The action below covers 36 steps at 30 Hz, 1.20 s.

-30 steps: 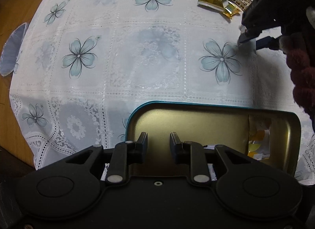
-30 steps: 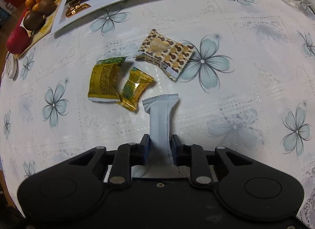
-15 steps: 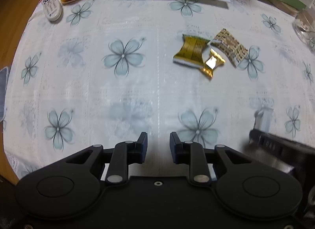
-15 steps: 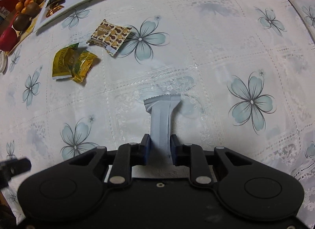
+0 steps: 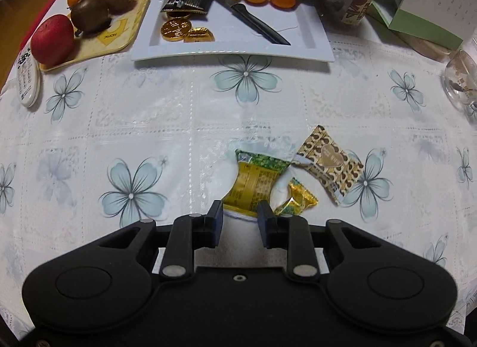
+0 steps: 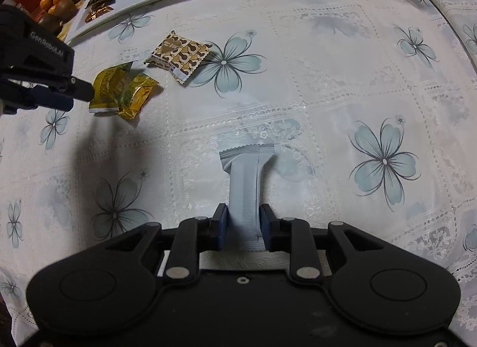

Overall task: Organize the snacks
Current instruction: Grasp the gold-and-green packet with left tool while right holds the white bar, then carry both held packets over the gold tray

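Moved: left tool (image 5: 240, 217) off the tin, now jaws opening, empty, at green-gold snack packet (image 5: 253, 184) low centre on surface (image 5: 149, 126); right tool (image 6: 243, 221) loosening yet gripping pale wrapper (image 6: 245, 186), centre frame; brown-patterned packet (image 5: 329, 165) right; gold candy (image 5: 295, 199) beside.

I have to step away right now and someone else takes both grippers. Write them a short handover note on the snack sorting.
Right gripper: jaws opening, pale grey snack bar between its fingers, above the tablecloth.
Left gripper: jaws opening, nothing between them; hovering at the near edge of the green-and-yellow packet.
Loose on the cloth: that packet, a small gold candy touching it, and a brown patterned packet beside them.
Done: grey bar picked up.
Left: put it away, then collect the three loose snacks.
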Available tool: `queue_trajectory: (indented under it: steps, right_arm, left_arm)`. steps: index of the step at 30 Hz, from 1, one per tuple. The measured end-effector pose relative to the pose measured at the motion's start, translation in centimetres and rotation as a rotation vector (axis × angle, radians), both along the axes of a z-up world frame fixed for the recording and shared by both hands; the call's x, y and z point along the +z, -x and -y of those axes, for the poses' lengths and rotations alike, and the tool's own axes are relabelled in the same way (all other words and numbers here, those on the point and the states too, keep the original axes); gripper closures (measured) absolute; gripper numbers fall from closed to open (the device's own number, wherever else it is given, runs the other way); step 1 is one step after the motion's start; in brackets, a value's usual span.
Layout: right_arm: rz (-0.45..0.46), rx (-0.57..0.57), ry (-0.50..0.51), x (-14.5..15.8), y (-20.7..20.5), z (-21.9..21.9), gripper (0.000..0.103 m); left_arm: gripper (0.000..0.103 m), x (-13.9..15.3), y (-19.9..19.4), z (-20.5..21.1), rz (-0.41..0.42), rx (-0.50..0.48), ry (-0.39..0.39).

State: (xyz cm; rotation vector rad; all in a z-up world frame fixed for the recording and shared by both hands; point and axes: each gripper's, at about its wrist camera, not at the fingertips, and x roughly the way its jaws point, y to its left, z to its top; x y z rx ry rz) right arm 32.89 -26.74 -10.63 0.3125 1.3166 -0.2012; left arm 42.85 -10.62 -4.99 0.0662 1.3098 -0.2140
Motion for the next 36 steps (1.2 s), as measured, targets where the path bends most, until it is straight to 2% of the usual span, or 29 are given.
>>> queue_trajectory:
  steps: [4, 5, 6, 7, 10, 15, 18, 20, 21, 22, 24, 25, 28, 30, 32, 36]
  right_arm:
    - [0.006, -0.002, -0.012, 0.0, 0.0, 0.2, 0.073]
    - [0.007, 0.001, -0.014, 0.0, 0.0, 0.2, 0.072]
    - [0.009, 0.003, -0.014, 0.0, 0.0, 0.1, 0.070]
    - [0.011, 0.007, -0.013, 0.0, 0.0, 0.0, 0.068]
    - [0.018, 0.021, -0.002, 0.1, 0.0, -0.5, 0.062]
    - [0.028, 0.037, 0.021, 0.0, 0.1, -1.2, 0.058]
    - [0.028, 0.034, 0.015, 0.0, 0.1, -1.2, 0.058]
    - [0.025, 0.023, 0.000, 0.0, 0.1, -0.9, 0.058]
    - [0.021, 0.012, -0.006, 0.0, 0.1, -0.7, 0.061]
    - [0.012, 0.001, -0.008, 0.0, 0.1, -0.4, 0.069]
    - [-0.004, -0.023, -0.034, 0.0, 0.0, 0.7, 0.079]
    - [-0.012, -0.041, -0.063, 0.0, 0.0, 1.4, 0.080]
    - [-0.043, -0.099, -0.131, -0.1, -0.3, 3.1, 0.082]
    - [-0.048, -0.127, -0.134, 0.3, -0.1, 4.0, 0.081]
    - [-0.033, -0.146, -0.135, 1.5, 0.7, 4.7, 0.081]
    - [0.012, -0.155, -0.138, 5.0, 3.1, 5.3, 0.081]
  left_arm:
    - [0.066, -0.2, -0.4, 0.8, 0.018, -0.025, 0.015]
    - [0.064, -0.4, -0.5, 1.1, 0.023, -0.038, 0.004]
    - [0.055, -0.6, -0.7, 1.4, 0.024, -0.050, -0.009]
    - [0.051, -0.9, -0.8, 1.7, 0.029, -0.059, -0.025]
    - [0.052, -1.8, -1.3, 2.0, 0.031, -0.060, -0.056]
    - [0.052, -3.6, -2.0, 1.9, -0.033, -0.028, -0.039]
    - [0.054, -3.8, -1.9, 2.0, -0.031, -0.033, -0.039]
    - [0.060, -3.8, -1.8, 2.2, -0.029, -0.033, -0.048]
    - [0.061, -3.7, -1.8, 2.1, -0.033, -0.028, -0.041]
    - [0.062, -3.6, -1.7, 1.9, -0.045, -0.016, -0.036]
    - [0.063, -3.3, -1.4, 1.5, -0.063, 0.011, -0.029]
    - [0.063, -2.9, -1.1, 1.3, -0.066, 0.021, -0.030]
    - [0.063, -1.2, 0.2, 0.6, -0.061, 0.044, -0.049]
    - [0.063, 0.2, 1.3, 0.0, -0.071, 0.065, -0.059]
    - [0.063, 1.7, 2.7, -0.8, -0.077, 0.079, -0.043]
    - [0.063, 4.1, 6.2, -1.9, -0.083, 0.094, -0.060]
